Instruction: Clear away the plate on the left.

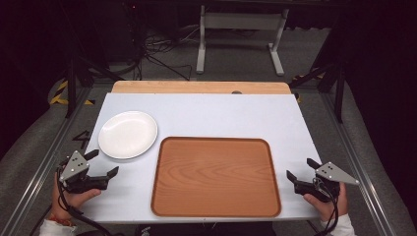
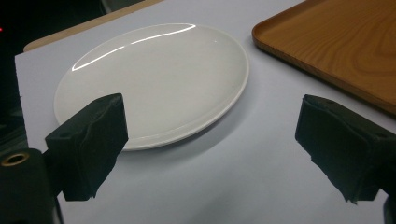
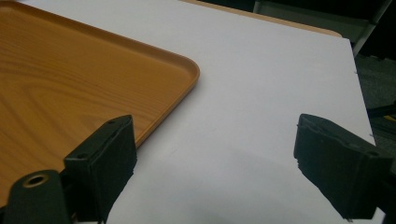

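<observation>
Left hand-held gripper (image 1: 104,162) wide open, empty, facing the white plate (image 1: 128,134).
Right hand-held gripper (image 1: 301,168) open, empty; pinch the plate's near rim at frame left squarely.

— The plate (image 2: 154,79)?
— Glossy white, ceramic by the look, smooth with bright glints; right of it the tray (image 1: 215,176) shows wood grain, a satin finish.
— And beneath the plate?
— The table (image 1: 206,115) top is matt, pale, smooth; black, dull jaw pads.
</observation>
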